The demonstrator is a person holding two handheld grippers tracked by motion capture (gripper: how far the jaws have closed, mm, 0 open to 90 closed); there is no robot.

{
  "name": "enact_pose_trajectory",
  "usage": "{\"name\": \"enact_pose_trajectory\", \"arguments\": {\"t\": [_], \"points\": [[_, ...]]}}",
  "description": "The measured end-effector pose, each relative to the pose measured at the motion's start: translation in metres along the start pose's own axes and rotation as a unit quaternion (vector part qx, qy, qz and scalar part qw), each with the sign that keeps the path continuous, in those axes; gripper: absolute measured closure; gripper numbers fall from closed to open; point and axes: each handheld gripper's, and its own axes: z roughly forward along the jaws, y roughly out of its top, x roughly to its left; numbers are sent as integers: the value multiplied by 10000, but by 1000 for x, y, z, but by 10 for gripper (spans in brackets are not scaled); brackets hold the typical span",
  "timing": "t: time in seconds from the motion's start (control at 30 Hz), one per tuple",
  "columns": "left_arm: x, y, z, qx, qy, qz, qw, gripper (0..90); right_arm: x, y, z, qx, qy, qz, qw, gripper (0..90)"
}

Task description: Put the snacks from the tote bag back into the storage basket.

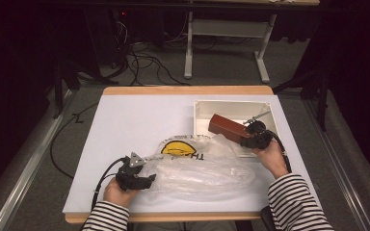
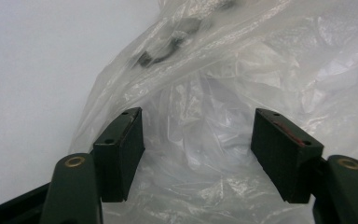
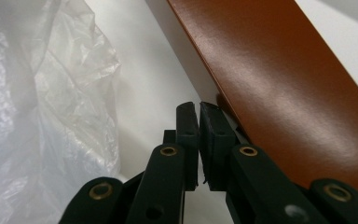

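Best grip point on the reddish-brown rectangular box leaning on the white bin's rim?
Probably the reddish-brown box across its thin faces at the near end, which overhangs the white plastic bin rim. Come from the person's side. It lies tilted with its broad glossy face up, too wide for the jaws. The right gripper, shut and empty, is beside that end.

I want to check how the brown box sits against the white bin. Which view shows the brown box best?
The high view: the whole brown box shows, tilted over the front wall of the white bin. The right gripper view gives a close look at one glossy face only; the left gripper view looks into the plastic bag.
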Motion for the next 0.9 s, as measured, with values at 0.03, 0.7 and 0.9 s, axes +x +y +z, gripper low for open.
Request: {"name": "enact_pose_trajectory", "arguments": {"t": [0.03,0.7,0.9], "points": [[0,0,0,1,2,3,10000,349,0,0,1,3,14,34,10000,875],[0,0,0,-2,-3,3,10000,349,-8,7,9,-29,23,300,9995,874],[0,0,0,1,-7,10,10000,349,-9,10,15,-40,43,384,9992,873]]}}
